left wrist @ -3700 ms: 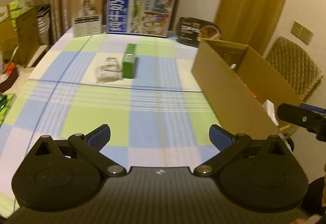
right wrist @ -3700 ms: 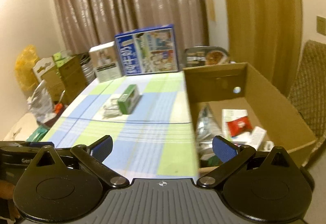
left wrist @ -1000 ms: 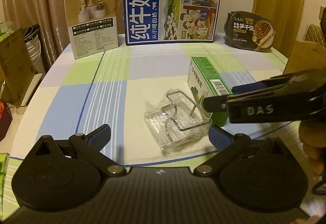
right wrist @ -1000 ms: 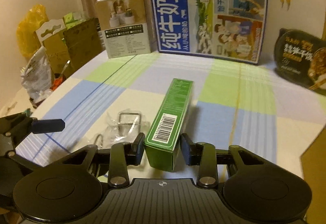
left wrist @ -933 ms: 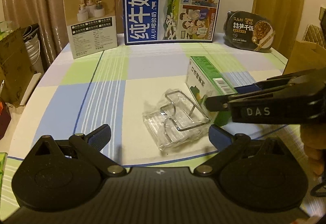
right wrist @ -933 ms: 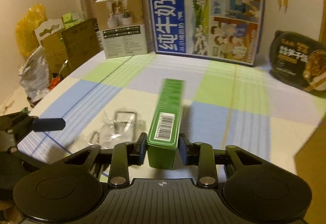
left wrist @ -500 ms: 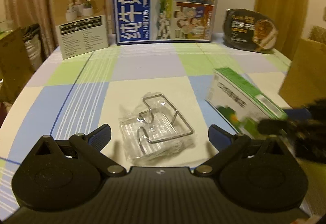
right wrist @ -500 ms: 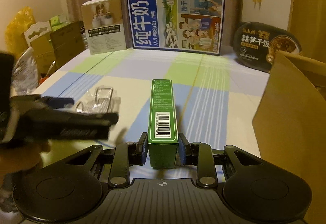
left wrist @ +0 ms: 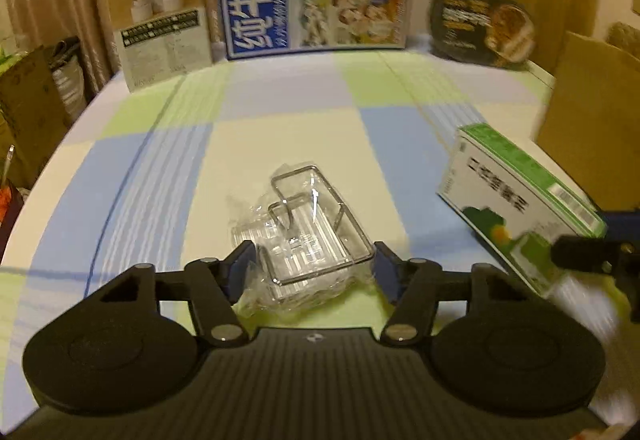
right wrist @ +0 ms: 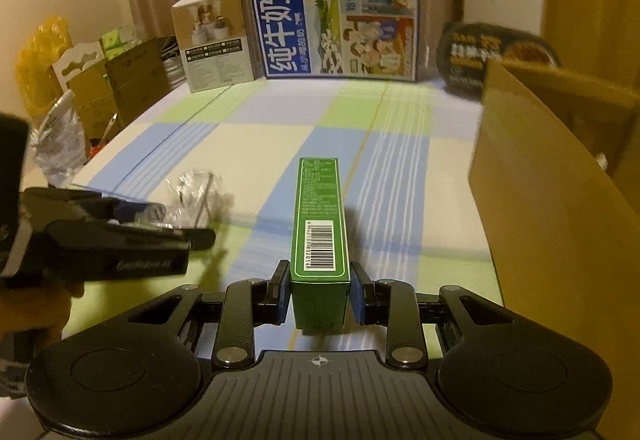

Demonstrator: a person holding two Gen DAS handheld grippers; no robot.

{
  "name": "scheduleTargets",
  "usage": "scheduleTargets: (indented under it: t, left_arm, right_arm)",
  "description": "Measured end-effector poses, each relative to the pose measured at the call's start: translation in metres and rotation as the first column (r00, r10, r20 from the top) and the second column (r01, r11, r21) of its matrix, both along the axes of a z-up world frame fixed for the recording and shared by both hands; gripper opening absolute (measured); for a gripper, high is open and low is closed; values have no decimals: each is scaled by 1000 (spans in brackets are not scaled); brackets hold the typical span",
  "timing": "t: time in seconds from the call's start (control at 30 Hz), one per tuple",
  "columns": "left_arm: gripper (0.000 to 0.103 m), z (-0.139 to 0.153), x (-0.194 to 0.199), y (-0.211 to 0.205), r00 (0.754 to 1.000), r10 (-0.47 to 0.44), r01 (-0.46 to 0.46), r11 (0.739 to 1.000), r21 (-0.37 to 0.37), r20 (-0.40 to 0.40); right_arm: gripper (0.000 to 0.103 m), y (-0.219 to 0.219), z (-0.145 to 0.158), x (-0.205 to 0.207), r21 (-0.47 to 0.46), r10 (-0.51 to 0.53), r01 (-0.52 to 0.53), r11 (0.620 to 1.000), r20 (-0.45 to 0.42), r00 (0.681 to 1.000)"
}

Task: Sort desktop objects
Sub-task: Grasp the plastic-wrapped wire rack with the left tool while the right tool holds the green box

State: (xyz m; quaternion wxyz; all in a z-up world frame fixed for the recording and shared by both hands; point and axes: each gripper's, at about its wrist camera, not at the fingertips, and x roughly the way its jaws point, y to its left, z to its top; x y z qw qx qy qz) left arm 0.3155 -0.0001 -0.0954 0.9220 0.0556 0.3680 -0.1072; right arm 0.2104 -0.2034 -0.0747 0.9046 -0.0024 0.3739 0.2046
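A clear plastic packet of wire hooks (left wrist: 304,236) lies on the checked tablecloth. My left gripper (left wrist: 312,264) is closing its jaws on it, and the blue pads touch the packet's two sides. In the right wrist view that gripper (right wrist: 188,236) reaches in from the left over the packet (right wrist: 196,192). My right gripper (right wrist: 320,292) is shut on the near end of a long green box (right wrist: 320,224), held above the table. The left wrist view shows the green box (left wrist: 516,196) at the right, tilted and blurred.
An open brown cardboard box (right wrist: 540,208) stands along the table's right side. At the back stand a blue milk carton case (right wrist: 336,16), a white product box (right wrist: 216,40) and a black meal bowl (right wrist: 480,52). Boxes and bags crowd the floor on the left (right wrist: 100,88).
My left jaws have come in from wide open to the packet's sides, and the gripper moved closer over it. My right gripper has carried the green box off the table, rightward toward the cardboard box.
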Motion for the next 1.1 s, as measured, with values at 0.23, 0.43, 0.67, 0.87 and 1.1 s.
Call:
scheduleTargets:
  t: [0.23, 0.43, 0.67, 0.87, 1.1]
  left_arm:
    - [55, 23, -89, -7, 982, -177, 175, 984, -39, -62]
    - [61, 25, -149, -3, 982, -181, 178, 982, -64, -50]
    - [79, 23, -179, 1, 991, -134, 133, 989, -61, -25]
    - [85, 20, -175, 2, 997, -69, 68, 996, -59, -17]
    - [80, 14, -160, 0, 998, -11, 6, 997, -80, -62]
  right_arm:
    - [27, -38, 8, -64, 102, -65, 76, 992, -109, 992]
    - [41, -44, 10, -90, -15, -94, 94, 995, -26, 995]
    - [66, -33, 2, -103, -110, -17, 23, 994, 58, 998]
    - [71, -25, -11, -99, -146, 18, -10, 989, 54, 998]
    - [71, -26, -14, -90, -142, 17, -11, 990, 41, 999]
